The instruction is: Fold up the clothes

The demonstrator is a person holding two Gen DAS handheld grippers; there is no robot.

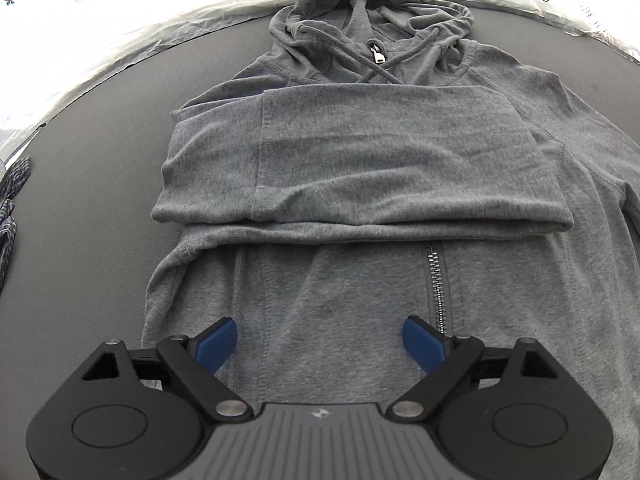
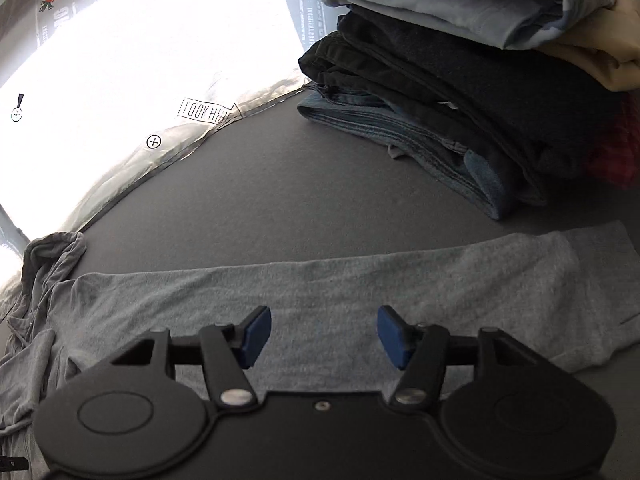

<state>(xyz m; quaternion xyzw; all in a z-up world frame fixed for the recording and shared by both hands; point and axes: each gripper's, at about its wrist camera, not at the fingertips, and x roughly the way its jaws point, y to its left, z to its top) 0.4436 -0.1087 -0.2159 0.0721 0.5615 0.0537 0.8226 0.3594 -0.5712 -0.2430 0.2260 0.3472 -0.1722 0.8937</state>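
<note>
A grey zip hoodie (image 1: 360, 160) lies flat on the dark table, hood (image 1: 372, 4) at the far end. One sleeve (image 1: 352, 168) is folded across its chest. My left gripper (image 1: 320, 340) is open and empty, just above the hoodie's lower front beside the zipper (image 1: 437, 284). In the right wrist view the other sleeve (image 2: 360, 280) lies stretched out sideways on the table. My right gripper (image 2: 323, 334) is open and empty, low over the middle of that sleeve.
A stack of folded clothes (image 2: 480, 80) stands at the far right of the dark table (image 2: 260, 184). A striped dark garment (image 1: 10, 200) lies at the left edge. Crinkled plastic sheeting (image 2: 192, 136) borders the table's far edge.
</note>
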